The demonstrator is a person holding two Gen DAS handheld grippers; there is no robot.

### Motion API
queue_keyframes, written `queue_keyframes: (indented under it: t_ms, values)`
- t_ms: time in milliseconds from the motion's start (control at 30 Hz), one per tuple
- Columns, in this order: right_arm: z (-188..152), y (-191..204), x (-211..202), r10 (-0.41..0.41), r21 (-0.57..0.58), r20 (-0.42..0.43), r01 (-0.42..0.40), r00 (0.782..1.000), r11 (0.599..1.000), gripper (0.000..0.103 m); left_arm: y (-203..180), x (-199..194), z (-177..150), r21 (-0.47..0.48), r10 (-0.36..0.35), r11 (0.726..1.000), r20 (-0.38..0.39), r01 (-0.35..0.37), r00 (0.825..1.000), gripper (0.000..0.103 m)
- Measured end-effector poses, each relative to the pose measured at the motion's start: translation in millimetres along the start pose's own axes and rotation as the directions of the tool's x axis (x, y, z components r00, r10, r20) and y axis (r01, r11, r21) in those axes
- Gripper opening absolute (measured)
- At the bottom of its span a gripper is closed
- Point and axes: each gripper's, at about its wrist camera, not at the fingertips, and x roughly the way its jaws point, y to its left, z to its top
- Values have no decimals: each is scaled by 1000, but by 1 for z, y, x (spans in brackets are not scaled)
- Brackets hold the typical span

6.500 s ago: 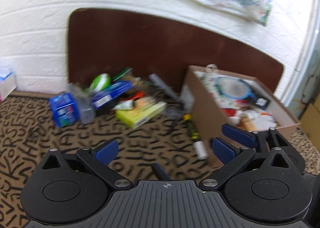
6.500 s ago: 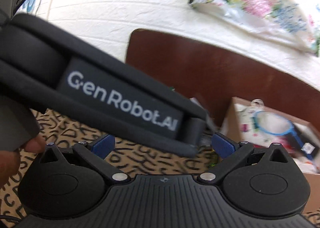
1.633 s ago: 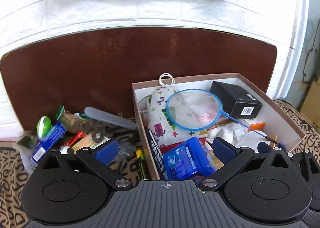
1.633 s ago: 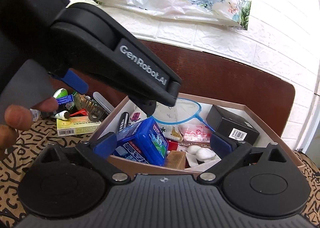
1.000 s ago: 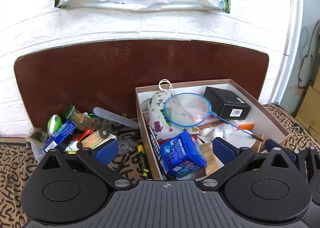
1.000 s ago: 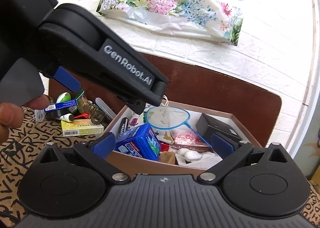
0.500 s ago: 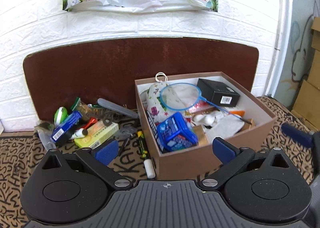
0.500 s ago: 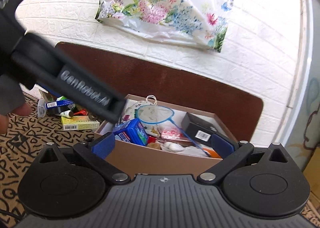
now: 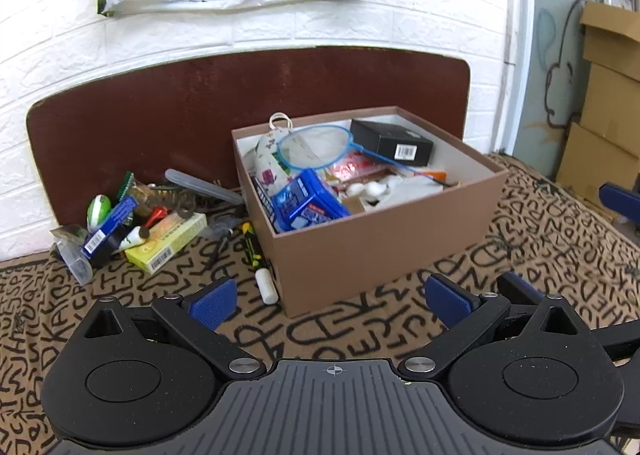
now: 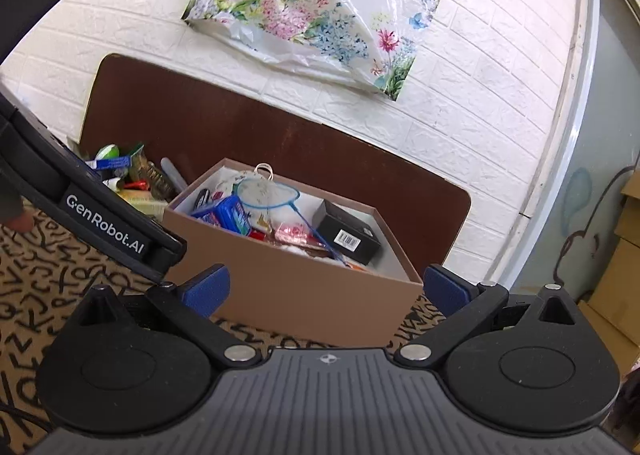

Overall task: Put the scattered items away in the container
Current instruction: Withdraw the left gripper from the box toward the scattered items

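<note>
Yellow carton (image 9: pixel 167 241), toothpaste box (image 9: pixel 107 230) and marker (image 9: pixel 256 255) lie scattered left of the half-filled brown box (image 9: pixel 384 243), while my left gripper (image 9: pixel 332 295) and right gripper (image 10: pixel 324 287) hang wide open and empty, leaving, I judge, several items to collect.

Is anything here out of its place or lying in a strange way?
Yes. A heap of items and a marker lie on the patterned mat left of the brown box, not in it. In the box, a blue packet stands tilted on the pile.
</note>
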Motion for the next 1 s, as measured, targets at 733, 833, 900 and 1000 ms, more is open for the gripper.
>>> queue_keyframes:
  t_ms: [733, 833, 900, 1000]
  values:
    - [12, 79, 13, 192, -132, -28, -194, 981, 972, 102, 70, -13, -22, -69, 112, 991, -21, -113, 993, 103]
    - [12, 98, 24, 247, -136, -51, -252, 968, 958, 102, 89, -16, -28, -96, 147, 984, -30, -149, 989, 103]
    - [12, 111, 32, 284, -140, -69, -291, 956, 946, 102, 105, -12, -32, -122, 161, 978, -54, -167, 985, 103]
    - [12, 132, 43, 336, -136, -94, -347, 937, 928, 102, 128, -1, -38, -148, 188, 968, -99, -201, 977, 103]
